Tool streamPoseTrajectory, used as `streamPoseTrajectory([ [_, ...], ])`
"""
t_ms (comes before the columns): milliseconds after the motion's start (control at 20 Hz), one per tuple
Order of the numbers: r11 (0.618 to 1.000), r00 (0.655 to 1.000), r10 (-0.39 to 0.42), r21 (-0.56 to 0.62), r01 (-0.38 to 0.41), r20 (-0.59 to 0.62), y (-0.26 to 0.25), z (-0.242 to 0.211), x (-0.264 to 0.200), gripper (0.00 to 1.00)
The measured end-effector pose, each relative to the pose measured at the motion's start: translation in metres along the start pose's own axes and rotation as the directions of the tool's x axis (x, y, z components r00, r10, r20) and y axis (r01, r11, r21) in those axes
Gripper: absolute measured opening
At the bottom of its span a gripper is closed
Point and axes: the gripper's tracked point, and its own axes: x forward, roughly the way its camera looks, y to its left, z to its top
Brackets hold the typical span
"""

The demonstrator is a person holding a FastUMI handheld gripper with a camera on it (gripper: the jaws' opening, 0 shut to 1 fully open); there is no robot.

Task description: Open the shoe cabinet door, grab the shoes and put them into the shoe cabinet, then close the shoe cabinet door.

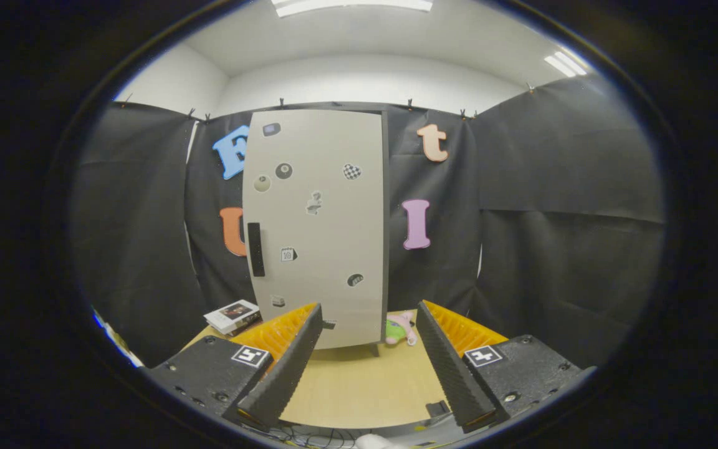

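A tall pale shoe cabinet (318,231) stands on the wooden table (365,386) beyond my fingers, its door shut. A dark vertical handle (256,249) sits on the door's left side, and small stickers dot the door. My gripper (368,318) is open, its two fingers spread wide with nothing between them, some way short of the cabinet's base. A small pink and green shoe-like thing (401,329) lies on the table by the cabinet's right foot, beyond my right finger.
A stack of small books or boxes (233,316) rests on the table left of the cabinet. Black cloth walls close in behind and on both sides. Bare tabletop lies between my fingers and the cabinet.
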Motion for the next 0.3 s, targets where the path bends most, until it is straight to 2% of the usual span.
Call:
streamPoseTrajectory([
  [300, 1.000, 1.000, 0.009, -0.014, -0.009, -0.004, 0.0071, -0.0018, -0.0001, 0.99],
])
